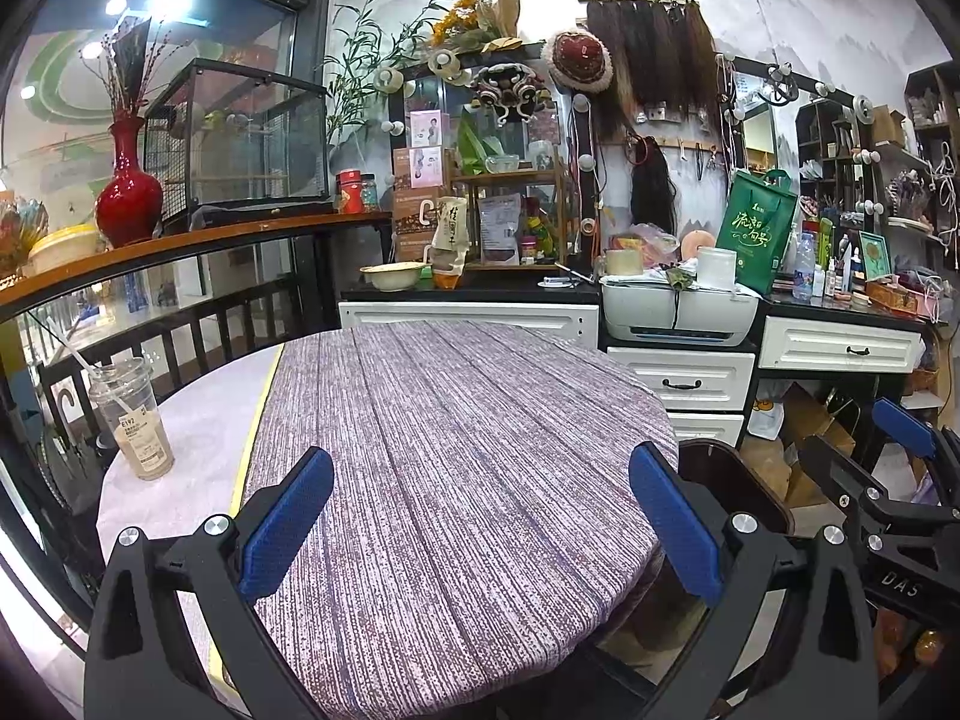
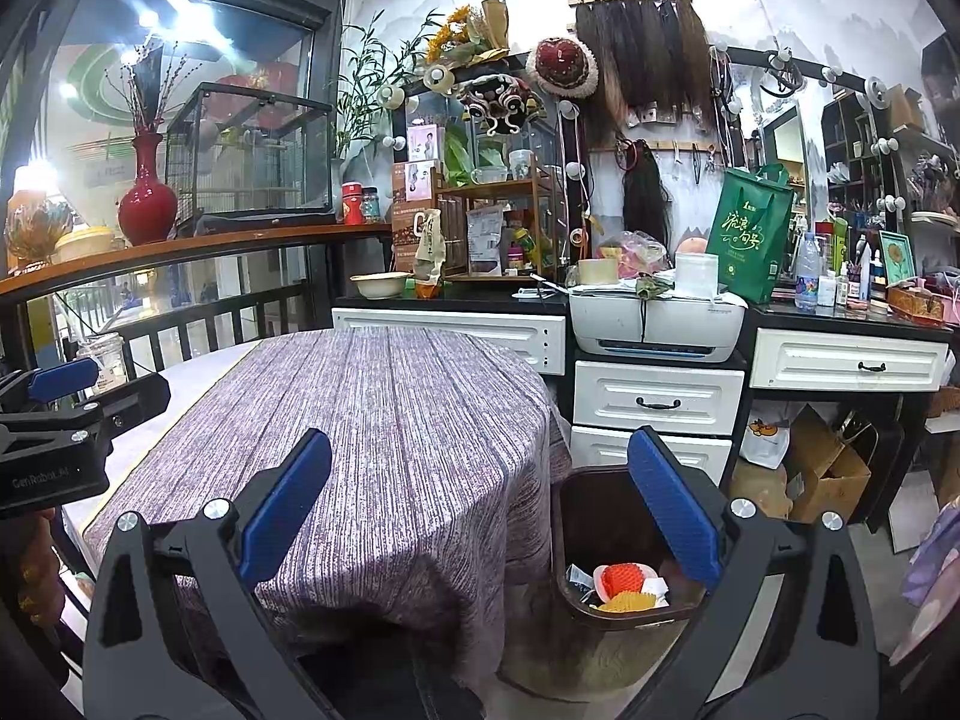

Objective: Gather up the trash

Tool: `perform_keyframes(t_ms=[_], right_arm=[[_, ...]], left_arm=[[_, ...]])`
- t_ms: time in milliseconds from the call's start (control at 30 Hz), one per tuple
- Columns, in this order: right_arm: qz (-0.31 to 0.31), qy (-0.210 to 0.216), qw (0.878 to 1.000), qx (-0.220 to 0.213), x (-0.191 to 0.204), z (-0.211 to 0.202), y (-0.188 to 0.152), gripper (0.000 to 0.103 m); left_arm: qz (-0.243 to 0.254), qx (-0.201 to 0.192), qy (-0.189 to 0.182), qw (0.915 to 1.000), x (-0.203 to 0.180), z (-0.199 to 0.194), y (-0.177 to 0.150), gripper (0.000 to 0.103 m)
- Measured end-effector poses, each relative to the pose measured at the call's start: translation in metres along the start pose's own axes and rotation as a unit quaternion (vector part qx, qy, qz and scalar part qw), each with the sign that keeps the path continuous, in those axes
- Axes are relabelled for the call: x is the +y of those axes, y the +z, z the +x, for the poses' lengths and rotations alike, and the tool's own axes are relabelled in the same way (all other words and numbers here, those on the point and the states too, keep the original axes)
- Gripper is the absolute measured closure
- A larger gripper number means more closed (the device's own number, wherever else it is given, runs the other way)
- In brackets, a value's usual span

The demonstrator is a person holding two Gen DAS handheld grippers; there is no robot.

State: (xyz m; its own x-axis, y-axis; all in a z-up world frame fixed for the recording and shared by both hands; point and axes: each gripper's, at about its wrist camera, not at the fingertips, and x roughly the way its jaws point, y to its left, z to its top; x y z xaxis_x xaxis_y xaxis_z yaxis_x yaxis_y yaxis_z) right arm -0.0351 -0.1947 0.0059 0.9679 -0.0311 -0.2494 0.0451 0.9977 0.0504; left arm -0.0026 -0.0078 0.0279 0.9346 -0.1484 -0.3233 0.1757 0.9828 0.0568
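Note:
A clear plastic cup (image 1: 133, 420) with a straw and a little milky brown drink stands on the table's left edge, far left of my left gripper (image 1: 480, 468). That gripper is open and empty above the purple striped tablecloth (image 1: 456, 450). My right gripper (image 2: 480, 450) is open and empty, over the table's right edge. A dark brown trash bin (image 2: 570, 516) stands on the floor right of the table, holding red and yellow foam fruit nets and paper scraps (image 2: 624, 585). The bin's rim also shows in the left wrist view (image 1: 738, 474). The cup (image 2: 105, 354) is partly hidden behind the left gripper in the right wrist view.
White drawer cabinets (image 1: 684, 378) with a printer (image 1: 678, 312) stand behind the table. A wooden ledge (image 1: 180, 246) with a red vase (image 1: 129, 192) and glass cage runs along the left railing. Cardboard boxes and bags (image 2: 822, 468) lie on the floor right of the bin.

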Motion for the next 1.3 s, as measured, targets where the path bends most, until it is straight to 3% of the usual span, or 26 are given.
perform_keyframes(t_ms=[1300], right_arm=[[0.0,-0.001,1.0,0.01,-0.0078,0.0054,-0.0057,0.006]], left_arm=[[0.02,0.006,-0.016,0.9997,0.0011,0.0012,-0.006,0.005]])
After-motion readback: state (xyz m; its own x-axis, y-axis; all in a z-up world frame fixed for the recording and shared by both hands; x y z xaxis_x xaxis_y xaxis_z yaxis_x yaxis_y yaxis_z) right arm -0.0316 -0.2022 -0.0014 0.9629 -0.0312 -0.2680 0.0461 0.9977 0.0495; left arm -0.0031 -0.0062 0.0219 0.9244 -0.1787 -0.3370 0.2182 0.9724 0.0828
